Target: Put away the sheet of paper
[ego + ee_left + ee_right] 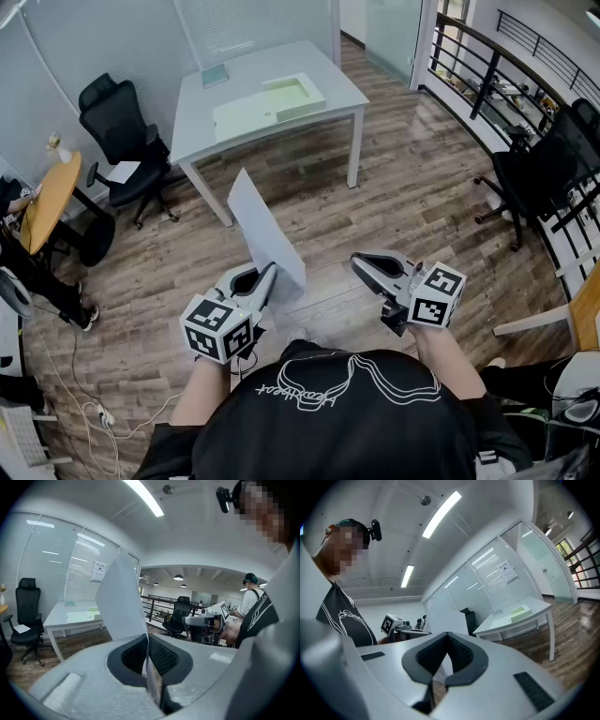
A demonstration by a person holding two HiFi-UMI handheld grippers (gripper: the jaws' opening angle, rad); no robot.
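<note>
The sheet of paper (263, 231) is a pale grey rectangle standing upright in the air above the wooden floor. My left gripper (270, 274) is shut on its lower edge. In the left gripper view the sheet (120, 598) rises from between the closed pads (158, 658). My right gripper (358, 263) hovers a short way to the right of the sheet, shut with nothing in it and apart from the paper. It shows in the left gripper view as well, my right gripper (202, 620) held in a hand. In the right gripper view its pads (459, 656) meet.
A white table (199, 122) stands ahead, bearing a pale green open box (270, 105) and a small greenish book (215, 75). A black office chair (119, 131) is at the left and another black chair (536, 178) by the railing at the right. Cables lie on the floor (89, 403).
</note>
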